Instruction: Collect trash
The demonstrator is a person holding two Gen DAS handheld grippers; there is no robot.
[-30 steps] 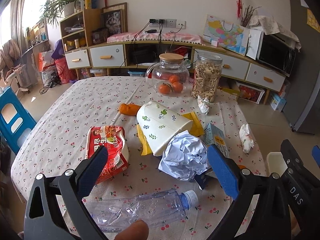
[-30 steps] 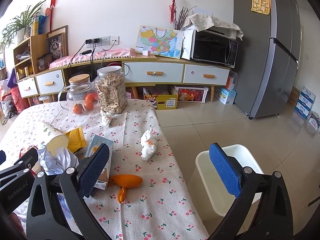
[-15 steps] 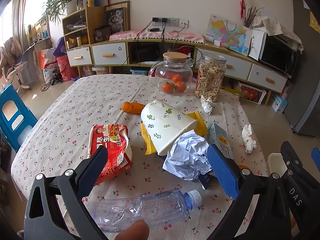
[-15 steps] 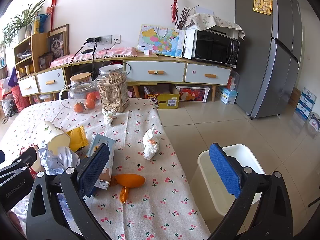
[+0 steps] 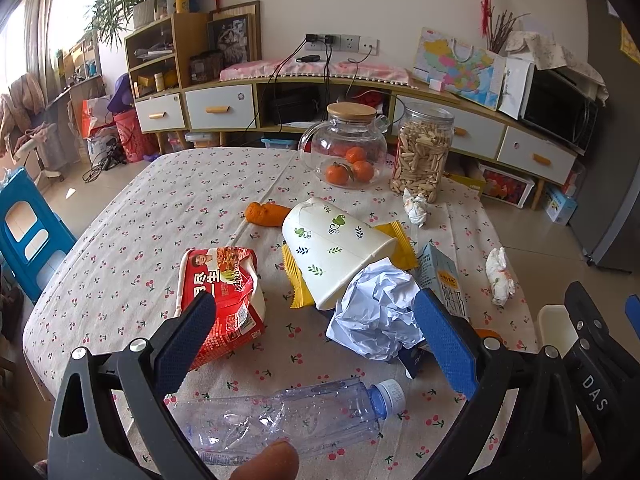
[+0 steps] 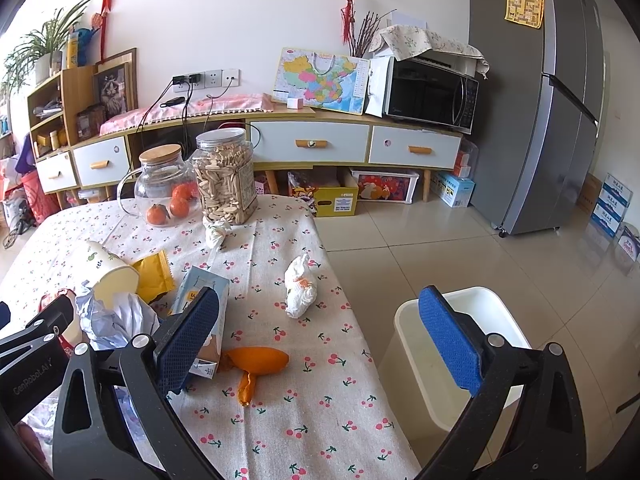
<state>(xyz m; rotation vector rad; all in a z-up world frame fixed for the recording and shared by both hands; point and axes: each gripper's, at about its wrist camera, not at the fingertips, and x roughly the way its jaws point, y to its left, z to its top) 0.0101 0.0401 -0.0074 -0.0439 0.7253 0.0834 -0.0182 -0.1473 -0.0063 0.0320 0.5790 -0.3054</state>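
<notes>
Clear plastic bottle (image 5: 288, 416) (crumpled), cloth tablecloth (image 5: 168, 216)

Glass jug (image 5: 345, 151) of oranges (cork-lidded), snack jar (image 5: 422, 153) beside it, microwave (image 6: 430, 95), fridge (image 6: 536, 92)

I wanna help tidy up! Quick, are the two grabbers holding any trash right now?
Left gripper: open, holding nothing, above the bottle.
Right gripper: open, holding nothing.

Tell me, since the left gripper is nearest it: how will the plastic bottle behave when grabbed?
The plastic bottle looks empty and already dented, so it is probably light and would likely buckle between the jaws. Lying on its side, it may roll if nudged.
</notes>
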